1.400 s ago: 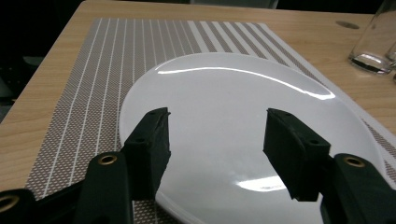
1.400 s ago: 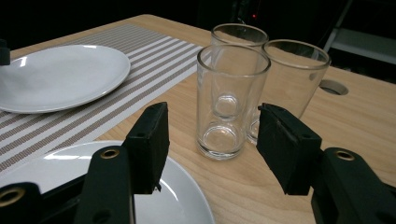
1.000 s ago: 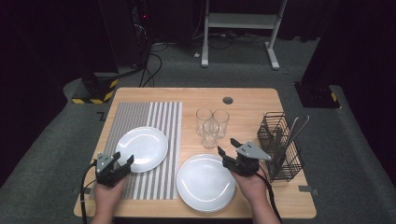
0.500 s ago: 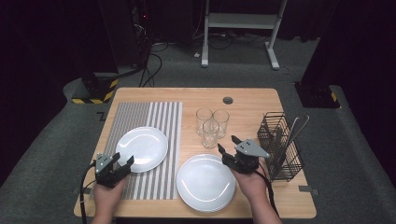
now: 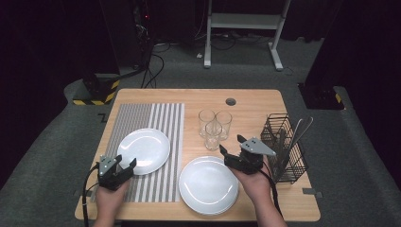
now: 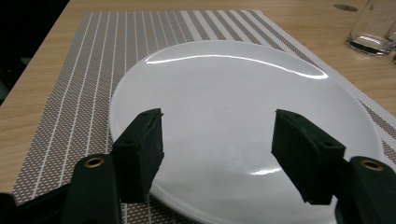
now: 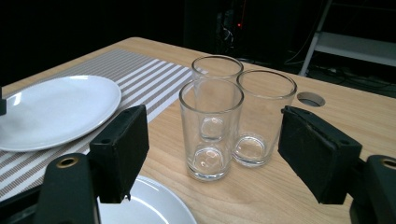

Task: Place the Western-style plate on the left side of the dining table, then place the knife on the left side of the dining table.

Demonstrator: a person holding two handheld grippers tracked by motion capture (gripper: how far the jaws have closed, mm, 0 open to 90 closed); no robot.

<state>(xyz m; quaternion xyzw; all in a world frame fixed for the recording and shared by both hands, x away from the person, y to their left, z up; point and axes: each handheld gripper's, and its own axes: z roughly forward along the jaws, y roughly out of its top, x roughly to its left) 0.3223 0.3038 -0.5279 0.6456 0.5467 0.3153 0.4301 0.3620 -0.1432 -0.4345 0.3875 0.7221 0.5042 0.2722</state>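
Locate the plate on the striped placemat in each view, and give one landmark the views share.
High view: the plate lies left of centre on the striped placemat, ahead of the left gripper.
Left gripper view: it takes up the middle, just beyond the open jaws.
Right gripper view: it sits at the left edge.
Shared landmark: the three glasses, at top right in the left gripper view and central in the right gripper view.

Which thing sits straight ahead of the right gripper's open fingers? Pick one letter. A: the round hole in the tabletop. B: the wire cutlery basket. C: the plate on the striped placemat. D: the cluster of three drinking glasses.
D: the right gripper view looks between the right gripper and its spread fingers at the three glasses, nearest one centred and untouched.
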